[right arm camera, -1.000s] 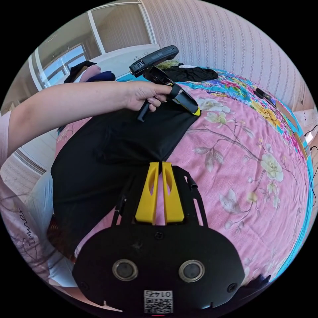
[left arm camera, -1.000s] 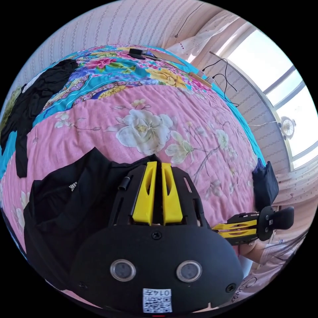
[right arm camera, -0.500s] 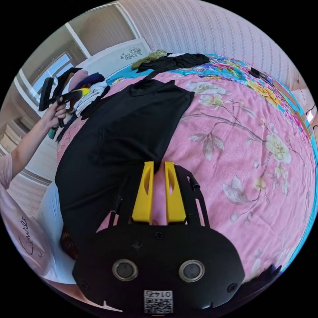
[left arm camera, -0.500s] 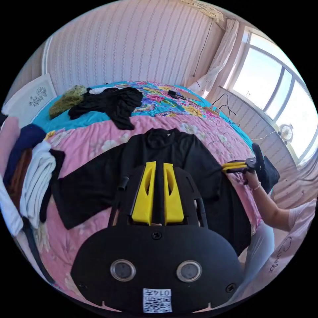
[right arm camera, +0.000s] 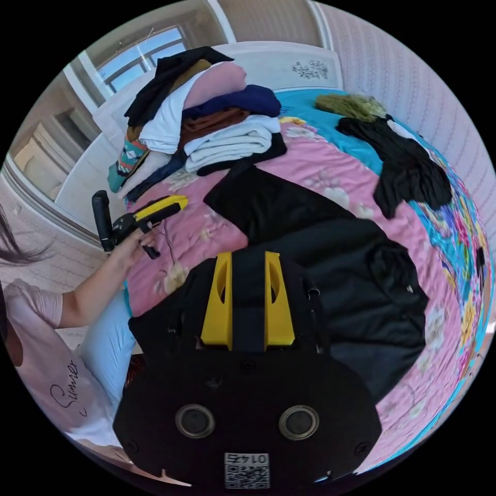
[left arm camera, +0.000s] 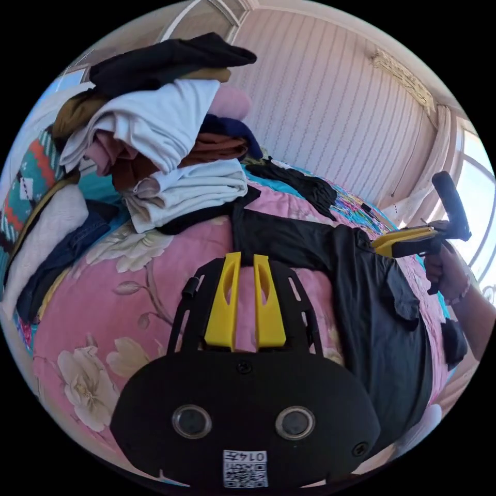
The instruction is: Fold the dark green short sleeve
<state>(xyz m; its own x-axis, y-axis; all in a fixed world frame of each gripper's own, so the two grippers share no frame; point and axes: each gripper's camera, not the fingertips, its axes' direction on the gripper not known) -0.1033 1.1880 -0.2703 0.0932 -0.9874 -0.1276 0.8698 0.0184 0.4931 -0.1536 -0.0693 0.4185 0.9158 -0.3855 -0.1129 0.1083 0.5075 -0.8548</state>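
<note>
Dark green short sleeve [right arm camera: 330,248]: lies spread on the pink floral bedspread [right arm camera: 310,165], appearing near-black; one sleeve [right arm camera: 258,201] reaches toward the clothes stack, and the body is partly doubled over itself with a bunched fold toward the far side. In the left gripper view the same garment [left arm camera: 372,289] runs from just past the yellow jaw tips across to the edge of the bed.

Right gripper [right arm camera: 247,258]: hangs above the garment's near part; yellow jaws stand apart with a clear gap, and dark cloth shows behind the gap. Whether the jaws touch the cloth cannot be told. In the left gripper view this tool [left arm camera: 408,240] is held in a hand [left arm camera: 447,271] over the far side of the garment; its jaws there read as one thin yellow wedge.

Left gripper [left arm camera: 244,258]: over the bare bedspread [left arm camera: 129,268], tips near the edge of the sleeve, jaws slightly parted with nothing between them. In the right gripper view it [right arm camera: 173,202] is held in a hand [right arm camera: 129,248] beside the bed edge, apart from the garment.

Stack of folded clothes [left arm camera: 170,150]: white, pink, brown, navy and black pieces piled near the headboard [right arm camera: 289,64], just beyond the sleeve.

Loose black garment [right arm camera: 408,165]: on the turquoise part of the bedding, well apart, with an olive item [right arm camera: 351,105] beside it.
</note>
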